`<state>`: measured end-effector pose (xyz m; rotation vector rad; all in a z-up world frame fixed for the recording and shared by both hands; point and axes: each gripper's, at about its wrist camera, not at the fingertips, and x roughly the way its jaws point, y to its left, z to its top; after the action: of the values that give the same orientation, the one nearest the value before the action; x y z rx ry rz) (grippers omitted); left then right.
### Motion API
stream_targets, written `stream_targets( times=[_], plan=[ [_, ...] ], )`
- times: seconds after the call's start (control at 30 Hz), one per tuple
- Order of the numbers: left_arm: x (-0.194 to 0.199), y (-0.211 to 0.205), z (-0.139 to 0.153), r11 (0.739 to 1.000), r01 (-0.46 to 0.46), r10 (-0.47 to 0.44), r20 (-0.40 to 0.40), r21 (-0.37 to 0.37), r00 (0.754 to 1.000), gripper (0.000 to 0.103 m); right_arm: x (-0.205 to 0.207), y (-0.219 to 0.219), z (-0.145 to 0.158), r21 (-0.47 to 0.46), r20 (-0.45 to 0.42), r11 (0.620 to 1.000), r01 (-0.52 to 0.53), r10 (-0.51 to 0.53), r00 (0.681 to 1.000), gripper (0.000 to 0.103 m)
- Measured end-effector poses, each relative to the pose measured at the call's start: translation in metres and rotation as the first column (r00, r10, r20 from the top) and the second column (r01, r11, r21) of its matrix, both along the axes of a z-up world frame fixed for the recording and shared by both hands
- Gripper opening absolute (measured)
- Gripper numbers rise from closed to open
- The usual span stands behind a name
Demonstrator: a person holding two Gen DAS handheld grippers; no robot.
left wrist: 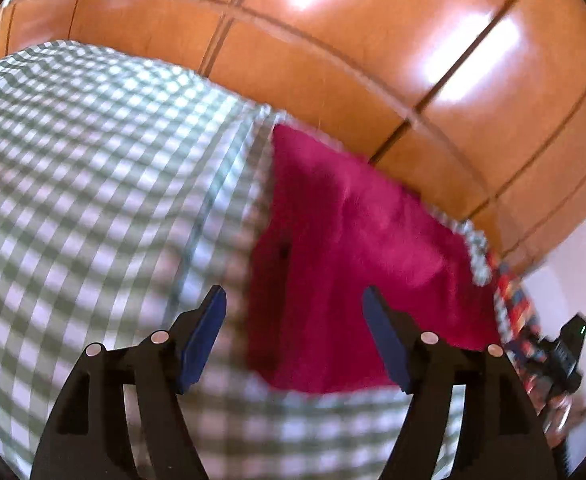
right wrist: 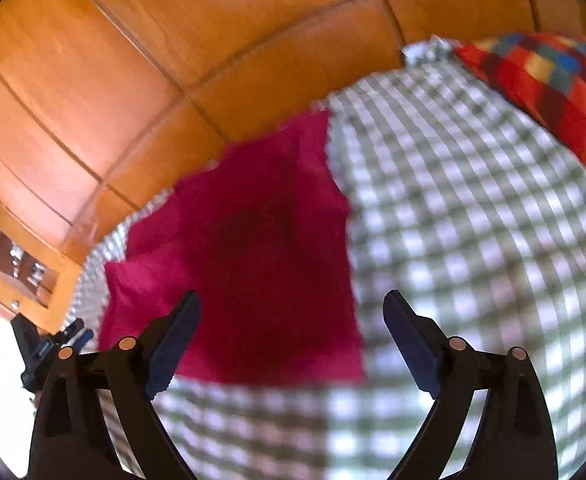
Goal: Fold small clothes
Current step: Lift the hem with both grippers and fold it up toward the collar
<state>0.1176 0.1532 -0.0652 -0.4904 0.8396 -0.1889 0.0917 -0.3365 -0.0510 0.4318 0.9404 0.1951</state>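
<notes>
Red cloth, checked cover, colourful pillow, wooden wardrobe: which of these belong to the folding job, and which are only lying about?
For the job:
- red cloth, lying flat
- left tongs and right tongs, both open and empty

Just there:
- checked cover under the cloth
- colourful pillow
- wooden wardrobe behind

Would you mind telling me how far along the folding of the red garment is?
The red garment lies flat on the checked bedspread, roughly rectangular, so at least one fold looks done. Nothing is in hand: the left gripper and right gripper are open and empty. Whether more folds remain is unclear through the blur.
</notes>
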Motion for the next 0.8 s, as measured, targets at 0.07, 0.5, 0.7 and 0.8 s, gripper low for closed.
stream_targets(
  times=[0.07, 0.5, 0.7, 0.8],
  plan=[
    [-0.011, -0.004, -0.014, 0.999, 0.027, -0.027, -0.027, -0.021, 0.999, 0.069, -0.004, 0.001, -0.013, -0.01, -0.028, 1.0, 0.002, -0.002, 1.0, 0.091],
    [-0.02, -0.038, -0.029, 0.995, 0.097, -0.095, -0.072, 0.031, 0.993, 0.021, 0.003, 0.03, -0.027, -0.05, -0.049, 0.998, -0.033, 0.031, 0.998, 0.02],
    [-0.066, -0.034, -0.026, 0.992, 0.129, -0.13, -0.09, -0.007, 0.987, 0.021, -0.054, 0.022, -0.026, -0.057, -0.076, 0.993, -0.105, 0.1, 0.992, 0.02],
    [-0.101, -0.033, -0.029, 0.99, 0.141, -0.143, -0.106, -0.033, 0.984, 0.021, -0.089, 0.019, -0.027, -0.054, -0.104, 0.989, -0.136, 0.13, 0.986, 0.02]
  ],
)
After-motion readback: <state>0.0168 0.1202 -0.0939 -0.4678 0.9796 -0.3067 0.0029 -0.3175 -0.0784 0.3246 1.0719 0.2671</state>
